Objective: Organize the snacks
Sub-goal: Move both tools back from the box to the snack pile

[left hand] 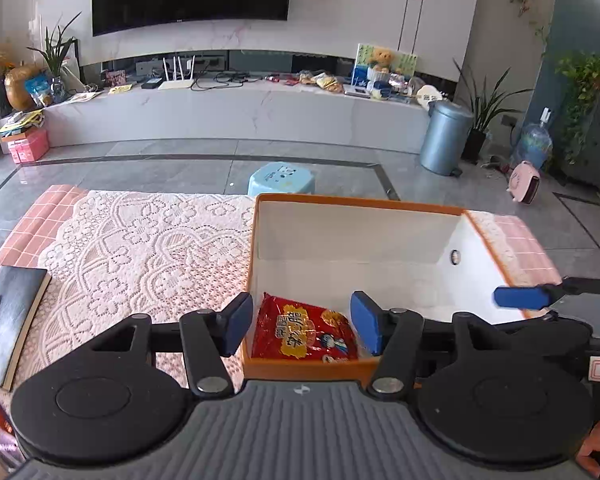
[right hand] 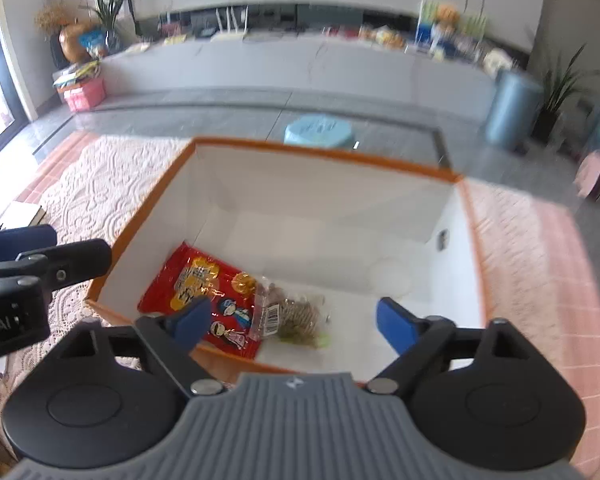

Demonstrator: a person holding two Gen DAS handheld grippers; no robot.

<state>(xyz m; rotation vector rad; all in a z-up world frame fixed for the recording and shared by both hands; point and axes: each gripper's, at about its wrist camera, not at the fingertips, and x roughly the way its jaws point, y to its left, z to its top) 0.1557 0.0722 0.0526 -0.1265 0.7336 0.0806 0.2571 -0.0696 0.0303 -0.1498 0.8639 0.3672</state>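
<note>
An orange-rimmed box (left hand: 380, 204) with white inner walls stands on the lace-covered table. A red snack packet (left hand: 304, 332) lies flat on the box floor at its near left. In the right wrist view the same red packet (right hand: 204, 296) lies beside a clear bag of brownish snacks (right hand: 296, 312). My left gripper (left hand: 304, 322) hangs open above the red packet, its blue pads apart from it. My right gripper (right hand: 296, 322) is open wide above both packets, nothing between its pads. The box (right hand: 328, 152) fills that view. One blue fingertip (left hand: 520, 297) of the right gripper shows at the box's right wall.
A dark notebook (left hand: 8, 320) lies on the lace cloth (left hand: 140, 248) at the table's left. Beyond the table are a light blue stool (left hand: 280, 178), a grey floor, a blue bin (left hand: 446, 136) and a long white TV bench. The left gripper's finger (right hand: 60, 264) crosses the right wrist view's left edge.
</note>
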